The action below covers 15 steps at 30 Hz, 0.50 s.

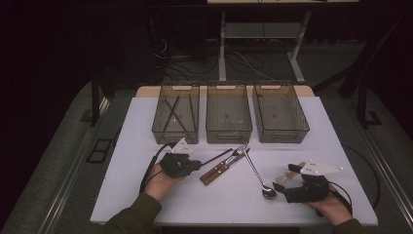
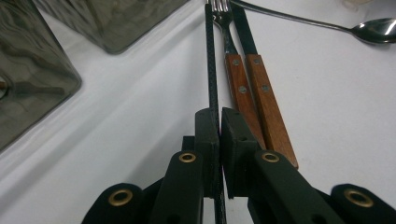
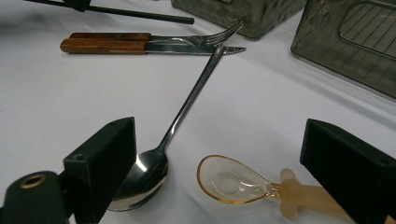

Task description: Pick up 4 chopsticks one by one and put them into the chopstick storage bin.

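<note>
My left gripper [image 1: 196, 164] is shut on a thin black chopstick [image 1: 217, 156], which lies low over the white table and points toward the bins. In the left gripper view the chopstick [image 2: 212, 70] runs straight out from between the closed pads of that gripper [image 2: 219, 126]. Just right of it lie a wooden-handled fork [image 2: 236, 79] and knife [image 2: 264, 88]. My right gripper [image 1: 285, 184] rests open on the table. Between its wide fingers [image 3: 102, 158] lie a small amber spoon [image 3: 229, 179] and the bowl of a long metal spoon [image 3: 144, 172], neither of them touched.
Three smoky plastic bins stand in a row at the back: the left bin [image 1: 176, 134] holds several black chopsticks, while the middle bin [image 1: 229, 134] and right bin [image 1: 281, 134] look bare. The long spoon [image 1: 255, 171] crosses the table's centre.
</note>
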{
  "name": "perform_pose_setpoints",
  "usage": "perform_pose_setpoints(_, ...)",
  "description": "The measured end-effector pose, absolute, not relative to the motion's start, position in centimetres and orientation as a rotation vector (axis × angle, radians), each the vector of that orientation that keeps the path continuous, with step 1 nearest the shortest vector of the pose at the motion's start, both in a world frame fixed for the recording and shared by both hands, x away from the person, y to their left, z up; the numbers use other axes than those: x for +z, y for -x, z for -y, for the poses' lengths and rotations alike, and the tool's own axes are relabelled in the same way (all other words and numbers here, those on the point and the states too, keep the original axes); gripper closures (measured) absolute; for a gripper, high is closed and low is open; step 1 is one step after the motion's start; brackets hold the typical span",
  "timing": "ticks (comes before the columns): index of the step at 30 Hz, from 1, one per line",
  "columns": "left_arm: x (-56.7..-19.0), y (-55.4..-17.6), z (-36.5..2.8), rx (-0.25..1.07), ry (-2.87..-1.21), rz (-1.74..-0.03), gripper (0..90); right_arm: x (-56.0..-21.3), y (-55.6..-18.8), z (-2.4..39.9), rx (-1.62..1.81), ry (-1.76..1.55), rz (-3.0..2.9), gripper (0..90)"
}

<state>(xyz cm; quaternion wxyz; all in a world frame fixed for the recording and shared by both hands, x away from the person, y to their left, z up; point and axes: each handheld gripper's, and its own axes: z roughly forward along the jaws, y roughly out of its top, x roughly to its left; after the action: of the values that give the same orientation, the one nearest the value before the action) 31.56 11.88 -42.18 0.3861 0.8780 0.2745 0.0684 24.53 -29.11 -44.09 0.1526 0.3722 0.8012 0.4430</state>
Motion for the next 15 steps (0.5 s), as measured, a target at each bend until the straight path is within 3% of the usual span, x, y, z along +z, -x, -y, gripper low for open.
perform_pose_setpoints(15,-39.9,-30.9,-13.3,0.170,-2.180,-0.655,86.0,-44.1,-24.5,29.1,1.274,-1.069,-2.298,10.4)
